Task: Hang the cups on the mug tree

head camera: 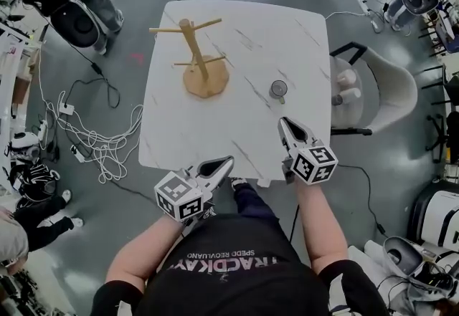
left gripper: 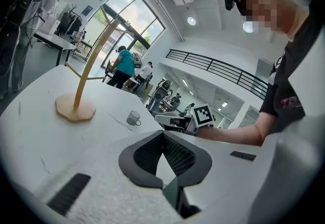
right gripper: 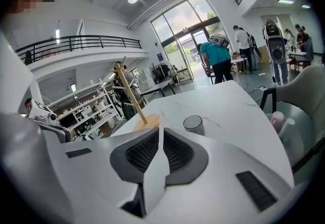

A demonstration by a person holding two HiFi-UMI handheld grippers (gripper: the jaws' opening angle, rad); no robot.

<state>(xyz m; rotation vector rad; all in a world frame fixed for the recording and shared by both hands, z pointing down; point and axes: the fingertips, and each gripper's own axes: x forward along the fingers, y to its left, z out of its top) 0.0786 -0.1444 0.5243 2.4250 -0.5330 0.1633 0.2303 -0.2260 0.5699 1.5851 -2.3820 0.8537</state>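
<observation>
On the white marbled surface (head camera: 237, 28), a wooden mug tree (head camera: 199, 67) is seen standing upright toward the far left. A small glass cup (head camera: 279, 89) is set upright to its right, well apart from the tree. The left tongs (head camera: 228, 160) are held closed and empty over the near edge. The right tongs (head camera: 282, 122) are likewise closed on nothing, near the cup but apart from it.

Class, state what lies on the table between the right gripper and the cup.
Nothing: in the head view only bare table separates the right gripper from the cup.
</observation>
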